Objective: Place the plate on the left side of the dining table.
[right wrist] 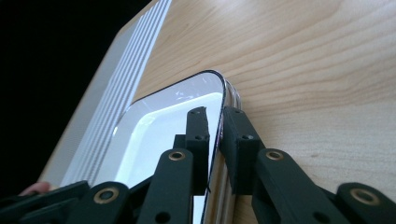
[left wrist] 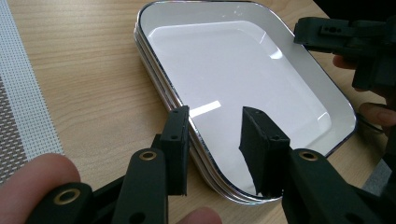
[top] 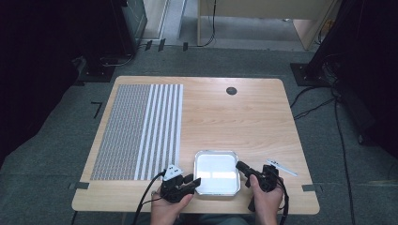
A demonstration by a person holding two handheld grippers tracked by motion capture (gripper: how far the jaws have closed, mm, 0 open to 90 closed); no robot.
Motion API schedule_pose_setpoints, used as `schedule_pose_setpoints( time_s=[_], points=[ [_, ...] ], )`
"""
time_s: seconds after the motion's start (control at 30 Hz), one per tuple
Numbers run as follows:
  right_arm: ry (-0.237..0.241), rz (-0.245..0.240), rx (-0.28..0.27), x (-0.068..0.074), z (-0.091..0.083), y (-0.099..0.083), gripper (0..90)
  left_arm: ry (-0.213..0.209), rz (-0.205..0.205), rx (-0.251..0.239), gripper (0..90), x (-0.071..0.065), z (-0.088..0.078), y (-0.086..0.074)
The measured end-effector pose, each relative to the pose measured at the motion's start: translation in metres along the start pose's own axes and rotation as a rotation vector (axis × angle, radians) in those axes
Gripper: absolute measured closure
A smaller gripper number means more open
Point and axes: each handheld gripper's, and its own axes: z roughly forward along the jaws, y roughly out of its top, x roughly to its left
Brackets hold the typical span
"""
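A stack of white square trays (top: 217, 172) with thin dark rims sits near the table's front edge, and the top tray (left wrist: 233, 60) is empty. My left gripper (top: 196, 182) is at the stack's near left corner. Its jaws (left wrist: 215, 122) straddle the rim with a wide gap, one outside the stack and one over the tray's floor, neither pressing. My right gripper (top: 239, 165) comes in at the right side, also seen across the tray in the left gripper view (left wrist: 327, 32). Its jaws (right wrist: 215, 116) are pinched on the top tray's rim (right wrist: 154, 135).
A grey and white striped woven mat (top: 136, 131) covers the table's left part. A small white strip (top: 281, 167) lies just right of my right gripper. A dark round grommet (top: 231, 90) sits at the far middle. The table's front edge runs close under both hands.
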Motion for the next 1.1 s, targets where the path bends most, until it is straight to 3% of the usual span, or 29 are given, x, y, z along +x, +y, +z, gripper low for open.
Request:
schedule_pose_setpoints(
  time_s=[0.23, 0.37, 0.47, 0.5, 0.6, 0.7, 0.97, 1.1],
  points=[
    [-0.104, -0.17, -0.017, 0.015, 0.001, -0.006, 84.0, 0.017, 0.01, 0.003, 63.6, -0.001, 0.001, 0.0],
    [-0.158, -0.219, -0.033, 0.02, 0.001, -0.009, 87.0, 0.045, 0.022, 0.006, 66.0, -0.003, 0.003, -0.001],
    [-0.182, -0.214, -0.045, 0.023, 0.001, -0.011, 87.8, 0.051, 0.025, 0.004, 66.3, -0.004, 0.003, -0.001],
    [-0.197, -0.188, -0.06, 0.025, 0.002, -0.013, 89.0, 0.051, 0.025, 0.003, 67.0, -0.004, 0.003, -0.001],
    [-0.186, -0.133, -0.073, 0.022, 0.002, -0.013, 90.0, 0.05, 0.034, 0.003, 67.3, -0.006, 0.004, -0.001],
    [-0.193, -0.131, -0.08, 0.021, 0.0, -0.014, 90.0, 0.06, 0.048, 0.002, 67.3, -0.009, 0.006, -0.002],
    [-0.216, -0.057, -0.096, 0.02, -0.004, -0.014, 90.0, 0.079, 0.048, -0.002, 66.6, -0.009, 0.008, 0.0],
    [-0.223, 0.021, -0.118, 0.019, -0.009, -0.017, 90.0, 0.084, 0.051, 0.0, 66.9, -0.01, 0.009, 0.0]
  ],
)
